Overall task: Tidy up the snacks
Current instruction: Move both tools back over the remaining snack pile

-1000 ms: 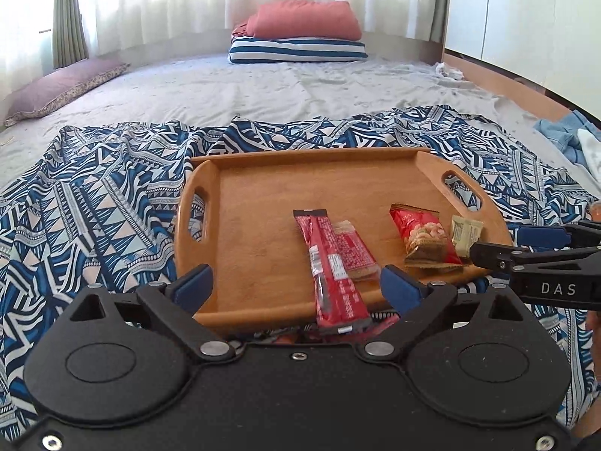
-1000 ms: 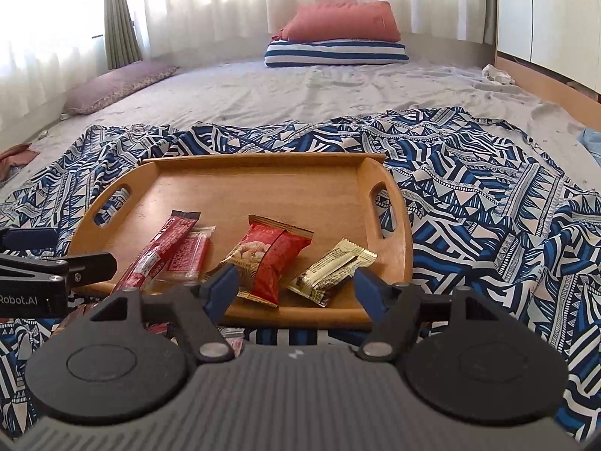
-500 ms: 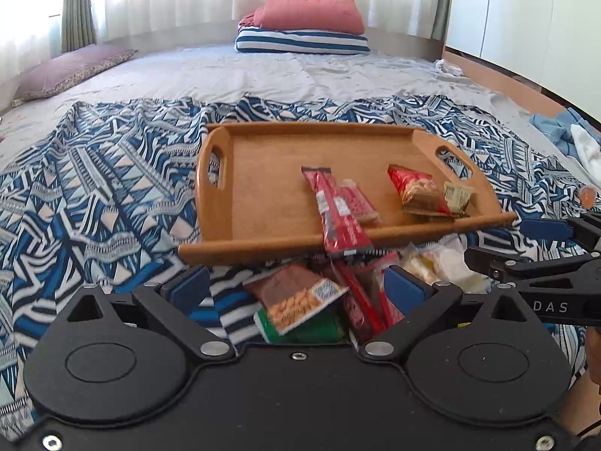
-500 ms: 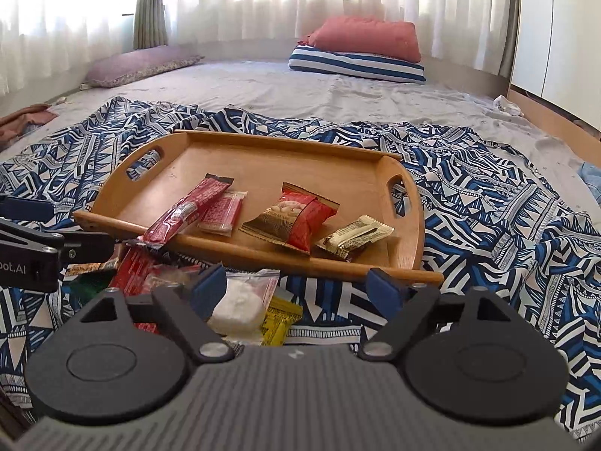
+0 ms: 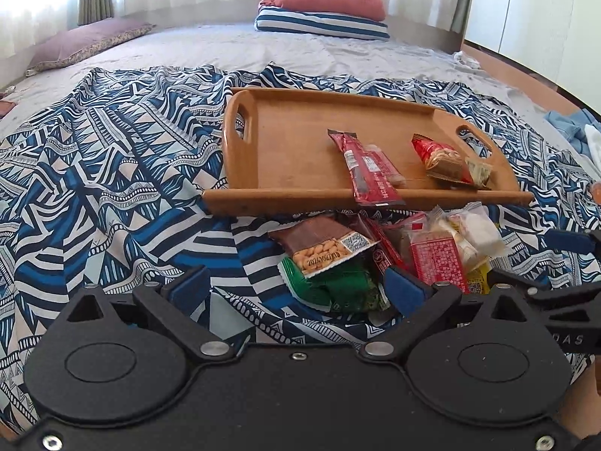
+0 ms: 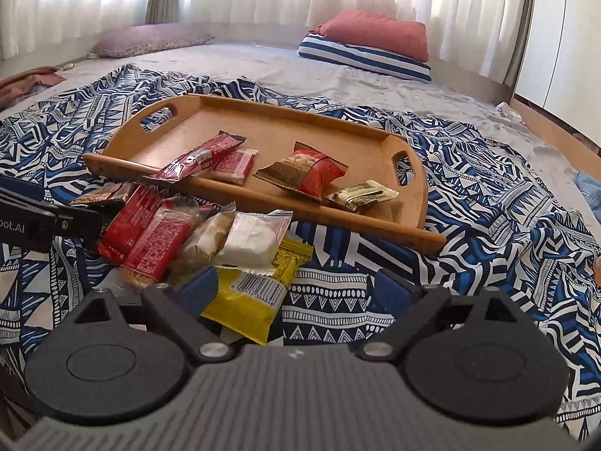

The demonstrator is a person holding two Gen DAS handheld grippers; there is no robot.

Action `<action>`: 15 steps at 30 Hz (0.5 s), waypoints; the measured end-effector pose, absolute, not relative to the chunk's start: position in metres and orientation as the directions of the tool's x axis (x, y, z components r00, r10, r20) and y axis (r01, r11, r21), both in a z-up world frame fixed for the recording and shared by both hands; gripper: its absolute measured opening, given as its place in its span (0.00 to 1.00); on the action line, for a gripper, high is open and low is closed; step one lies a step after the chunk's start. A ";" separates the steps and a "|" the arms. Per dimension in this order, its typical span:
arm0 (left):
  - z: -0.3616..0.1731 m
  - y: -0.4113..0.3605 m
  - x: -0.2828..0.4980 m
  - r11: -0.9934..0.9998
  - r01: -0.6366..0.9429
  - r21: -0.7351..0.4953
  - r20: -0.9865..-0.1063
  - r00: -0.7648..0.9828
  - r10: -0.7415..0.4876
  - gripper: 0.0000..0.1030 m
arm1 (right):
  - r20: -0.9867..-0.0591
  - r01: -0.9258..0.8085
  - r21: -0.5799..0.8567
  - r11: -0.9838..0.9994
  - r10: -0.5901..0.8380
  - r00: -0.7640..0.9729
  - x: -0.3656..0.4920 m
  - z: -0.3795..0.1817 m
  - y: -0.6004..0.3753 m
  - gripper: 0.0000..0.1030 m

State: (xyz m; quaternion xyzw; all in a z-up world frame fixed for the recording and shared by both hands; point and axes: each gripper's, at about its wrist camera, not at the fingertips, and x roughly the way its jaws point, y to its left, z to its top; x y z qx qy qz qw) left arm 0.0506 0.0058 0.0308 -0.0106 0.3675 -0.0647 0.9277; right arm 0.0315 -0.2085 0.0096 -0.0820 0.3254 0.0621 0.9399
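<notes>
A wooden tray (image 5: 293, 150) (image 6: 278, 124) lies on the patterned cloth. On it are a long red bar (image 5: 364, 173) (image 6: 199, 158), a red peanut bag (image 5: 439, 158) (image 6: 304, 171) and a small gold packet (image 6: 362, 195). A pile of loose snacks lies in front of the tray: a brown peanut packet (image 5: 323, 242), a green packet (image 5: 334, 289), red packets (image 6: 150, 233), a clear white one (image 6: 255, 236) and a yellow one (image 6: 255, 293). My left gripper (image 5: 296, 287) is open over the green packet. My right gripper (image 6: 298, 288) is opening, with the yellow packet's corner between its untouching fingers.
The blue-and-white patterned cloth (image 5: 112, 188) covers a grey bed. Pillows (image 5: 323, 11) are stacked at the far end, and a purple cushion (image 6: 150, 39) lies far left. A wooden bed edge and white cupboards run along the right.
Both grippers have drawn back from the tray and sunk lower. The snack pile in front of the tray has come into view. The right gripper's fingers stand wider apart.
</notes>
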 end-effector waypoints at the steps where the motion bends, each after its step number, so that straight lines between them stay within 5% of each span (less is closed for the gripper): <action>1: 0.032 0.006 0.051 0.991 0.110 -0.072 -0.676 0.726 -0.129 0.91 | -0.623 -0.172 -0.115 0.978 0.064 0.779 0.032 0.009 -0.207 0.94; 6: 0.035 0.007 0.065 0.990 0.089 -0.105 -0.674 0.726 -0.137 0.75 | -0.620 -0.157 -0.098 0.983 0.064 0.782 0.040 0.008 -0.204 0.94; 15: 0.030 -0.004 0.083 0.988 0.092 -0.127 -0.668 0.728 -0.154 0.74 | -0.616 -0.145 -0.126 0.981 0.037 0.787 0.056 0.004 -0.193 0.94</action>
